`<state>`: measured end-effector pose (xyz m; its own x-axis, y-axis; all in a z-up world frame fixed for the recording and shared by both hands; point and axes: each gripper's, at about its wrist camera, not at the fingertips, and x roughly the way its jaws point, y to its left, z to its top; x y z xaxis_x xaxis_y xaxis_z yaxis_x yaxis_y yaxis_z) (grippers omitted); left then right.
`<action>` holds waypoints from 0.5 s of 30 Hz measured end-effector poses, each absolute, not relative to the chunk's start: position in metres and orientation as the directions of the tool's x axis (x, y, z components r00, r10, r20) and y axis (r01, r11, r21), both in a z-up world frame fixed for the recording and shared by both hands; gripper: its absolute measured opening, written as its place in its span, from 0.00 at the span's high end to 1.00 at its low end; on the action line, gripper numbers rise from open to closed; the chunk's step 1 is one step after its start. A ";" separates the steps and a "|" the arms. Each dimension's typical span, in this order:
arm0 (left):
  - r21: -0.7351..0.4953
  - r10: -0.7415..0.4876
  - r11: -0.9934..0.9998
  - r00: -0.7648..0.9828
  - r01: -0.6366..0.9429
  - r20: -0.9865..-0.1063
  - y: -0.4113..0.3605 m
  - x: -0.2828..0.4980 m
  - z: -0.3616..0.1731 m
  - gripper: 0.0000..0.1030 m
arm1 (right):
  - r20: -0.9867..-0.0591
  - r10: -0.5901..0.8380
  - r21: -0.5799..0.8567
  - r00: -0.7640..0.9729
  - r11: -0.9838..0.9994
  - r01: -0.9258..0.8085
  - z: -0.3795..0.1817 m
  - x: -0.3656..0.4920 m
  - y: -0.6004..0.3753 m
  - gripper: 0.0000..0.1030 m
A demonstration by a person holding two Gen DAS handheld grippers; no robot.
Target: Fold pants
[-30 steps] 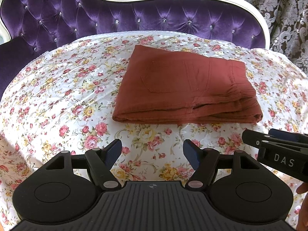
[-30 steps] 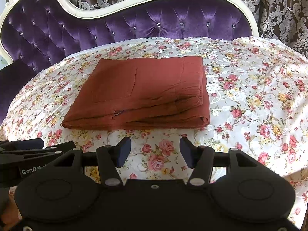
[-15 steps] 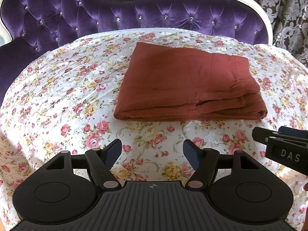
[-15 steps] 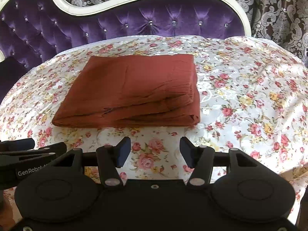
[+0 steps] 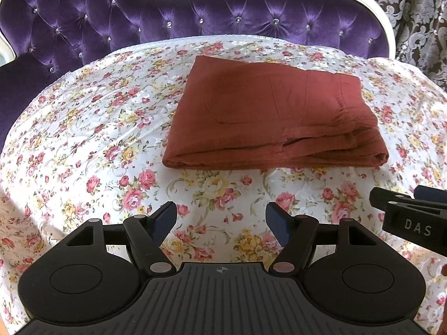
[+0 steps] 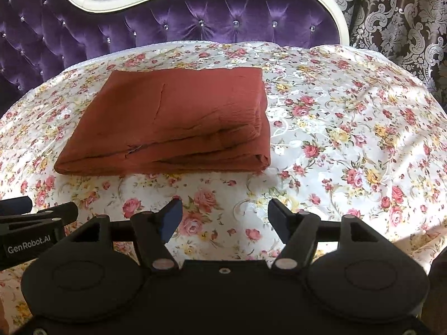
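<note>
While I am holding both tools above the floral bedsheet (image 5: 83,128), my left gripper (image 5: 220,217) and right gripper (image 6: 225,216) are hanging with fingers spread apart, gripping nothing. Beyond them, the rust-red folded pants (image 5: 273,114) are lying flat mid-sheet, before the purple tufted headboard (image 6: 195,22).

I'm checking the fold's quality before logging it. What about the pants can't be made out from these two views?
- Underside of the folded pants: both views, hidden against the floral sheet.
- Inner layers: both views, covered by the top layer; only stacked front edges show.
- Far edge's alignment: both views, foreshortened.
</note>
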<state>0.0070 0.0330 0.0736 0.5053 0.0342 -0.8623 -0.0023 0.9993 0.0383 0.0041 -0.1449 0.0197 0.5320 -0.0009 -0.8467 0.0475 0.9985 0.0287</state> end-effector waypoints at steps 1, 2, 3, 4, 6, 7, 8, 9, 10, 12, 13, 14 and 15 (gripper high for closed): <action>0.037 0.033 0.999 0.505 -0.002 -0.863 0.033 0.007 0.074 0.33 | -0.846 0.000 0.029 0.533 0.998 0.047 0.020 0.004 -0.145 0.32; 0.037 0.033 0.999 0.504 -0.001 -0.863 0.033 0.007 0.074 0.33 | -0.846 0.002 0.030 0.533 0.999 0.045 0.020 0.004 -0.145 0.32; 0.038 0.033 0.999 0.503 0.000 -0.863 0.033 0.007 0.074 0.33 | -0.846 0.003 0.031 0.533 0.999 0.044 0.020 0.004 -0.145 0.32; 0.038 0.033 0.999 0.503 0.000 -0.863 0.033 0.007 0.074 0.33 | -0.846 0.005 0.032 0.533 0.999 0.042 0.020 0.004 -0.145 0.32; 0.039 0.034 0.999 0.502 0.000 -0.864 0.032 0.007 0.073 0.33 | -0.847 0.008 0.032 0.531 0.999 0.038 0.020 0.004 -0.145 0.32; 0.040 0.035 0.999 0.501 -0.001 -0.865 0.032 0.007 0.073 0.33 | -0.848 0.009 0.032 0.530 0.999 0.036 0.019 0.004 -0.144 0.32; 0.039 0.034 0.999 0.501 -0.001 -0.865 0.032 0.007 0.073 0.33 | -0.848 0.009 0.032 0.529 0.999 0.035 0.019 0.004 -0.144 0.32; 0.039 0.033 0.999 0.500 0.000 -0.865 0.032 0.007 0.073 0.33 | -0.848 0.010 0.033 0.529 0.999 0.034 0.019 0.004 -0.144 0.32; 0.038 0.032 0.999 0.499 0.001 -0.866 0.032 0.007 0.072 0.33 | -0.849 0.011 0.034 0.529 0.999 0.033 0.019 0.004 -0.144 0.32; 0.038 0.033 0.999 0.497 0.001 -0.867 0.032 0.007 0.072 0.33 | -0.850 0.012 0.036 0.527 0.999 0.034 0.019 0.004 -0.144 0.32; 0.039 0.033 0.999 0.496 0.001 -0.867 0.032 0.007 0.072 0.33 | -0.850 0.012 0.036 0.527 0.999 0.035 0.018 0.004 -0.144 0.32; 0.040 0.034 0.999 0.496 0.002 -0.868 0.032 0.007 0.072 0.33 | -0.850 0.013 0.037 0.527 0.999 0.035 0.018 0.004 -0.145 0.32; 0.039 0.033 0.999 0.496 0.002 -0.868 0.032 0.007 0.072 0.33 | -0.851 0.013 0.036 0.525 0.999 0.035 0.018 0.004 -0.145 0.32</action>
